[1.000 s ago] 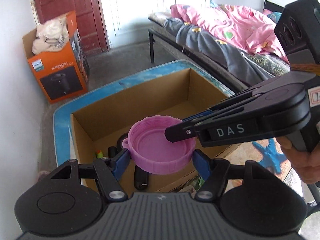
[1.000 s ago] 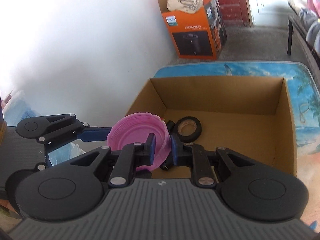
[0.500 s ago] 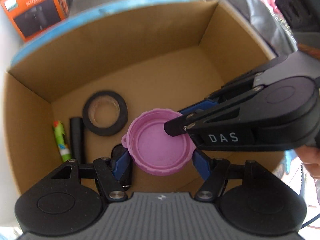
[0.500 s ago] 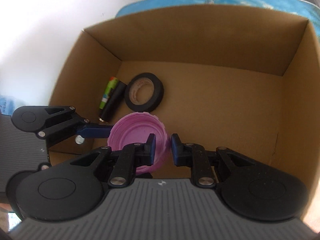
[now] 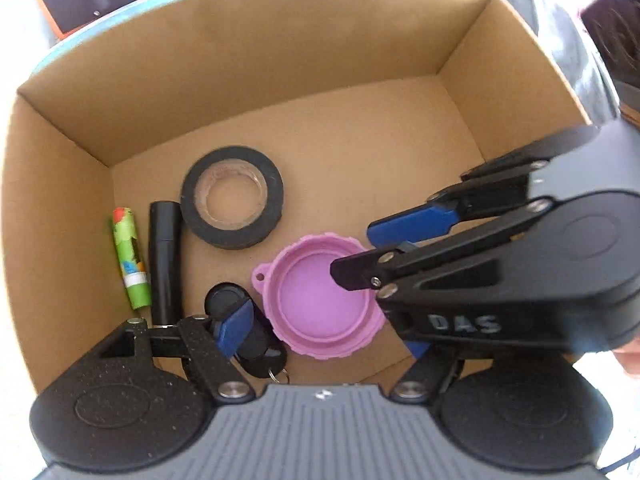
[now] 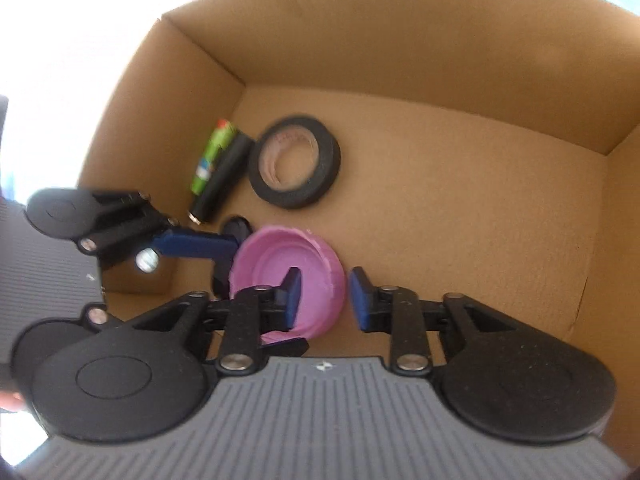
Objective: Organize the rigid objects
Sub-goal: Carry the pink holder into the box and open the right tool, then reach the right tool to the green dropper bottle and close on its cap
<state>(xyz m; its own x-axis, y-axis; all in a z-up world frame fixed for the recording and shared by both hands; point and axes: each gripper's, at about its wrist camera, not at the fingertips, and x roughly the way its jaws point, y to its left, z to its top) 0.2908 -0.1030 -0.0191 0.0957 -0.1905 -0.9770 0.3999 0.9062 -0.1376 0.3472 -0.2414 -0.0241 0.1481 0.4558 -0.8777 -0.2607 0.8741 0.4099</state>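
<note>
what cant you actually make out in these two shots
- Left wrist view: black key fob partly hidden behind the left gripper's finger.
- Left wrist view: near rim of the pink lid covered by the right gripper.
- Right wrist view: green tube label blurred, unreadable.

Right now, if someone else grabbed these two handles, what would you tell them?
Left gripper: open, jaws either side of the pink lid.
Right gripper: open, astride the lid's rim.
The lid appears to lie on the cardboard box floor, near the tape roll, black tube, green tube and key fob.
Done: lid boxed. Left: lift both grippers clear.
</note>
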